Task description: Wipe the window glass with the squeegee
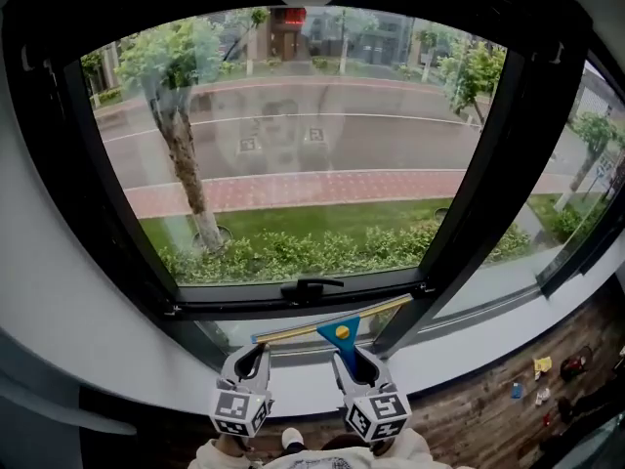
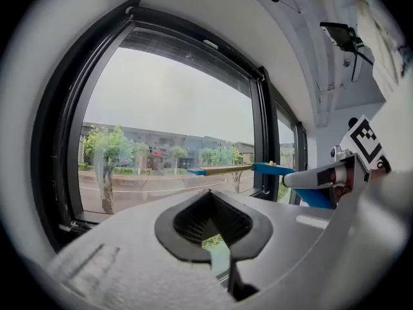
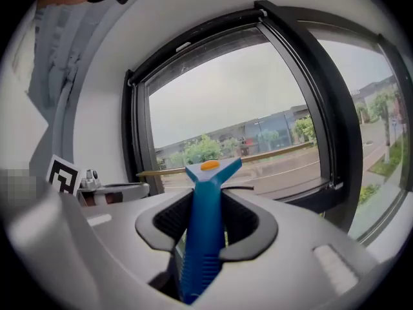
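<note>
Approach: squeegee [image 1: 341,332] clamped in right gripper [image 1: 354,361], low by window glass [image 1: 293,145]; left gripper [image 1: 251,361] closed, empty. Next, likely: raise, press flat.

Both claws are smooth, light-grey moulded shells. The left claw [image 1: 252,358] and the right claw [image 1: 352,362] each carry a white cube printed with black square markers, one [image 1: 241,410] behind the left and one [image 1: 378,415] behind the right. Black ribbed pads [image 2: 177,228] line a rounded, diamond-shaped hollow in the left claw, and the right claw has the same black lining [image 3: 248,228]. A small metal fitting with a reddish-brown part [image 2: 342,176] sits behind the right claw's shell. The person wears pale sleeves [image 1: 410,447] and a light shirt [image 2: 377,37].
</note>
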